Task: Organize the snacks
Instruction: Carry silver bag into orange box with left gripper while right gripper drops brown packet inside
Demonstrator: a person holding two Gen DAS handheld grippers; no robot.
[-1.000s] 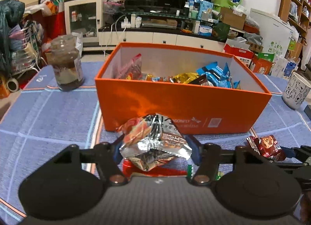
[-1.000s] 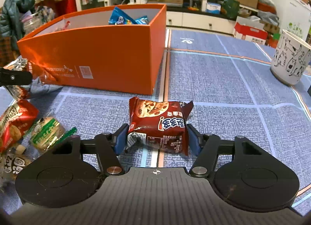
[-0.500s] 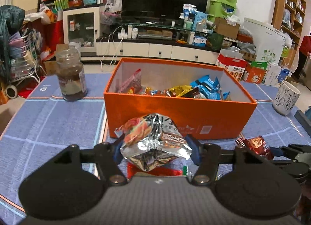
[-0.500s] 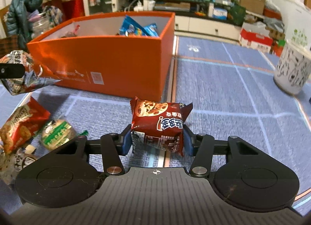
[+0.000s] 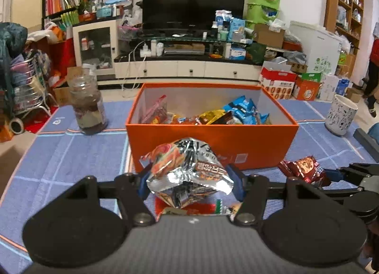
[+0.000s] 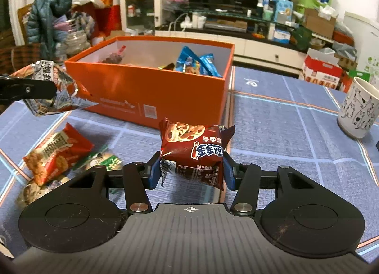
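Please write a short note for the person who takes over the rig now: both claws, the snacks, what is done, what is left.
Left claw: shut on the silver packet, lifted.
Right claw: shut on the brown cookie packet, lifted; it has just closed further.
Orange box: already holds several snacks.
Left to do: drop both packets in, then the red packet and green packet lying on the blue cloth.

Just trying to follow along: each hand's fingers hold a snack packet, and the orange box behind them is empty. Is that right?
Not quite. The orange box is not empty: the left wrist view shows blue, gold and red packets inside. The rest holds: the left gripper grips a silver packet, the right gripper a brown cookie packet.
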